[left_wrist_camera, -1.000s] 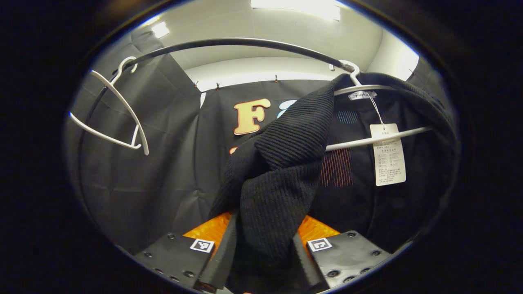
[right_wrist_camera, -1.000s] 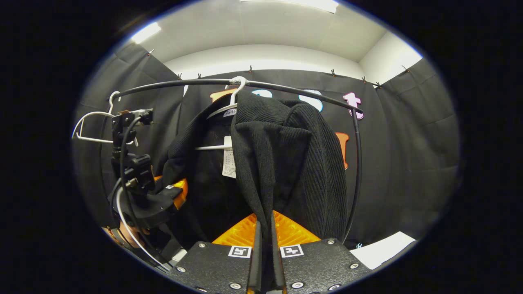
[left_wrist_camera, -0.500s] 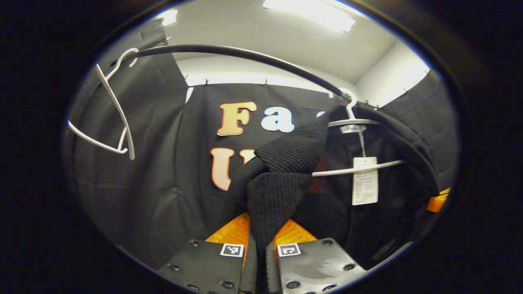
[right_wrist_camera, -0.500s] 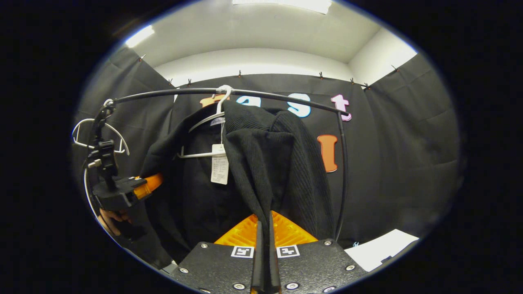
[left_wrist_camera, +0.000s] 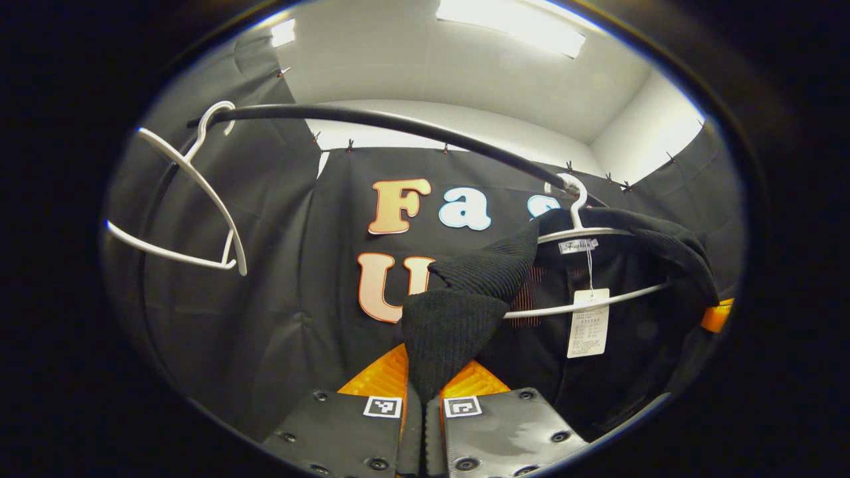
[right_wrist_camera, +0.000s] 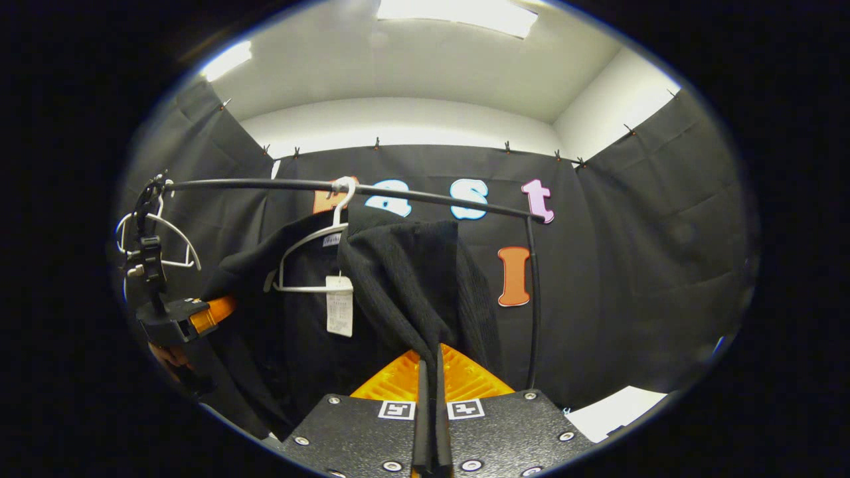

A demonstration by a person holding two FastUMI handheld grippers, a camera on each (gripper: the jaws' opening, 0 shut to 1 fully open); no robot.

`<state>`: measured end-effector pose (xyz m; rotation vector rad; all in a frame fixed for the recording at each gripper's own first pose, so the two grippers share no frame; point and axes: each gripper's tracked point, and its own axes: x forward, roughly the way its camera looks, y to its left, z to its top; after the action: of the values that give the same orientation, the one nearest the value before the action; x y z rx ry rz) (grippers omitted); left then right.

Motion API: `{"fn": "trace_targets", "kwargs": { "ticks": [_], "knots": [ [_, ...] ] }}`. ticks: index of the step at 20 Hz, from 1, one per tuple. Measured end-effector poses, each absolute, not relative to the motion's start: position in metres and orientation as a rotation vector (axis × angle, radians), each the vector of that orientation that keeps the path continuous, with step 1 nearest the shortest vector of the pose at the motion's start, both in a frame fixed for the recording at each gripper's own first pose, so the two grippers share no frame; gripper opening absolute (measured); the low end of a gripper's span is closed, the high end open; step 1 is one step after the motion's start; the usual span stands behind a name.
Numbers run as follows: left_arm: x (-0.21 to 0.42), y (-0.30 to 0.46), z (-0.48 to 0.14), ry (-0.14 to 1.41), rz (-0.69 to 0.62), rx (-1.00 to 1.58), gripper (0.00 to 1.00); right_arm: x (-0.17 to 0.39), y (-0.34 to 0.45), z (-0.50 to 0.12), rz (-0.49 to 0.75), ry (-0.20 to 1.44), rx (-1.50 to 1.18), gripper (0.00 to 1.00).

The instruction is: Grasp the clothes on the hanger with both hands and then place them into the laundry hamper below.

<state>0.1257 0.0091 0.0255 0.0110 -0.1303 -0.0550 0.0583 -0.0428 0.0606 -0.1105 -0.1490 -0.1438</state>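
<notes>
Both grippers have pulled back from the rail since a second ago, so the garment sits smaller in each view. We now see more wall in the left gripper view, and the left fingers, spread around a thick fold then, are closed.

Left gripper [left_wrist_camera: 423, 425]: fingers pressed together, pinching a fold of the black knit garment [left_wrist_camera: 465, 312] at 6 o'clock. From there the fabric runs up toward 2 o'clock to the white hanger [left_wrist_camera: 584, 232] on the black rail [left_wrist_camera: 398, 123]. Its paper tag [left_wrist_camera: 589, 323] hangs below the hanger bar. An empty hanger [left_wrist_camera: 192, 199] hangs at 9 o'clock.

Right gripper [right_wrist_camera: 431, 425]: fingers pressed together on another fold of the garment [right_wrist_camera: 405, 292], which is draped over the hanger [right_wrist_camera: 312, 242] at 10 o'clock. We also see the left gripper [right_wrist_camera: 179, 315] here at 9 o'clock, holding the garment's far edge.
</notes>
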Motion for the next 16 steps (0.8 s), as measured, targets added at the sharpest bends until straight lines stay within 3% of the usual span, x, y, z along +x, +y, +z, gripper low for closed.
{"fn": "trace_targets", "kwargs": {
  "ticks": [4,10,16],
  "knots": [
    [0.131,-0.001,0.038,-0.120,-0.097,0.031,0.12,0.064,-0.055,0.106,-0.158,-0.208,-0.129,0.03],
    [0.136,0.006,0.040,-0.099,-0.101,0.030,0.07,0.092,-0.088,0.168,-0.177,-0.257,-0.218,0.03],
    [0.143,0.004,0.037,-0.089,-0.114,0.068,0.10,0.125,-0.138,0.195,-0.221,-0.258,-0.148,0.03]
  ]
}}
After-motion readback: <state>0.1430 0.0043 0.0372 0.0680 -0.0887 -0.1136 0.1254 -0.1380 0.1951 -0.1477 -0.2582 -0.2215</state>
